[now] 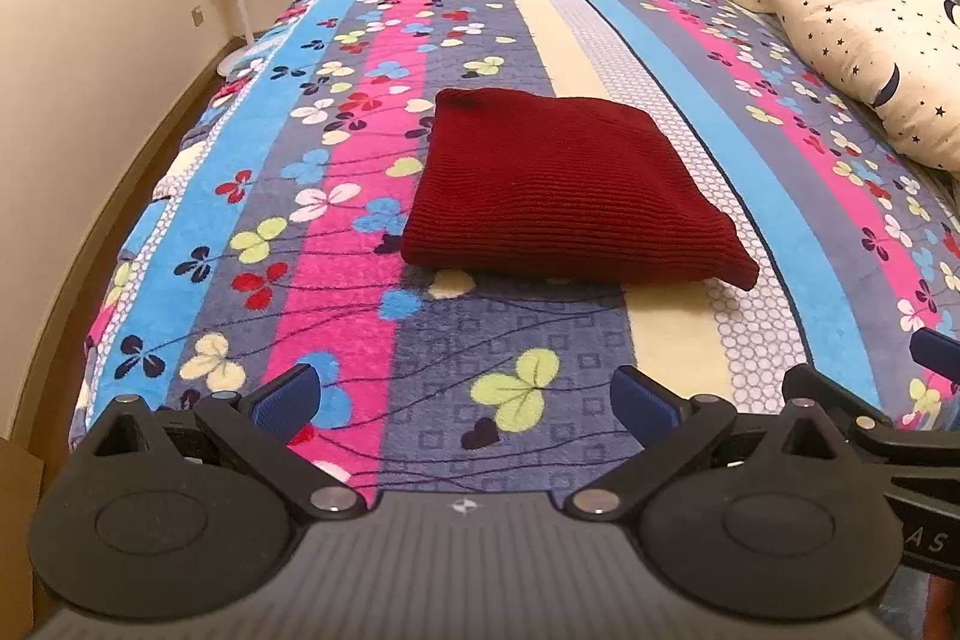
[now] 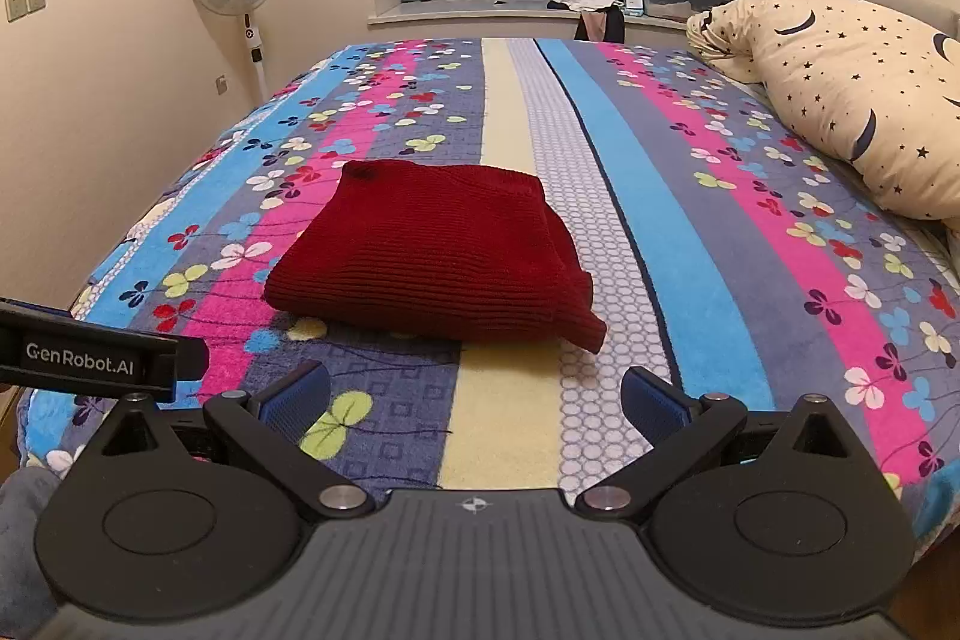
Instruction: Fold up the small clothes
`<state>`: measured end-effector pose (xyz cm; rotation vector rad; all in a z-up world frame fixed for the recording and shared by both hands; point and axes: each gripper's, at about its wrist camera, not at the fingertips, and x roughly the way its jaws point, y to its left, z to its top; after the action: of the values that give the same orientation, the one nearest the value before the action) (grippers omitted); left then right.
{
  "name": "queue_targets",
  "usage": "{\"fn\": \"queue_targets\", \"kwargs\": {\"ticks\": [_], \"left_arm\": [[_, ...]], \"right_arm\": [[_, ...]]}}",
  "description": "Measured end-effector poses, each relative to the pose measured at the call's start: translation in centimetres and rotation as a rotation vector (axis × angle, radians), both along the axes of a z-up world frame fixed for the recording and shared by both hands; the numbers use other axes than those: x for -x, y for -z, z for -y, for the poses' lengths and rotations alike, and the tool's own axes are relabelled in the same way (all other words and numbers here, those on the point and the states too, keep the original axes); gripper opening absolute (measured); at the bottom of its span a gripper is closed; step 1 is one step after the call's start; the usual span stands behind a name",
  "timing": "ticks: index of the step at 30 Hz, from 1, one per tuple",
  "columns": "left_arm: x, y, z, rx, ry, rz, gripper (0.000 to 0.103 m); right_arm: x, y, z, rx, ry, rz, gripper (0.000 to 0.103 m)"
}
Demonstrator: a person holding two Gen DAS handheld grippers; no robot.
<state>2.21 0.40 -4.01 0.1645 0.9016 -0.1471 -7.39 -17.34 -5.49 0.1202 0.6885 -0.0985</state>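
Your left claw [image 1: 465, 403] and right claw [image 2: 474, 400] both hang spread wide and empty above the near edge of the bed [image 2: 690, 280]. The red knit garment [image 1: 552, 184] lies ahead of both claws, well apart from them, a little right of centre for the left and a little left for the right. It already sits as a squared bundle, so folding looks finished or nearly so. Judge whether its loose near-right corner [image 2: 591, 334] needs tucking; that means reaching forward.

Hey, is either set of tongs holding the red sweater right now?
No, the red sweater lies folded on the blanket, apart from the open left tongs and right tongs.
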Motion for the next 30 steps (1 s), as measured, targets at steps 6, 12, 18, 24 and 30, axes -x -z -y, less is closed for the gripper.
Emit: {"fn": "queue_targets", "kwargs": {"ticks": [6,12,18,24,30], "left_arm": [[0.01,0.13,-0.11,0.01,-0.001,-0.014,0.103],[-0.04,0.15,-0.26,0.007,-0.001,-0.012,0.103],[-0.11,0.26,-0.24,0.01,-0.004,-0.022,0.103],[-0.01,0.28,0.04,-0.001,0.003,-0.015,0.103],[-0.13,0.28,0.13,-0.001,0.005,-0.021,0.103]], "right_arm": [[0.0,0.05,-0.03,-0.002,0.0,0.001,0.102],[-0.12,0.27,-0.29,-0.004,-0.001,0.002,0.102],[-0.2,0.29,-0.45,-0.006,-0.002,0.001,0.102],[-0.21,0.26,-0.52,-0.006,-0.004,0.0,0.102],[-0.24,0.23,-0.59,-0.006,-0.006,0.003,0.102]]}}
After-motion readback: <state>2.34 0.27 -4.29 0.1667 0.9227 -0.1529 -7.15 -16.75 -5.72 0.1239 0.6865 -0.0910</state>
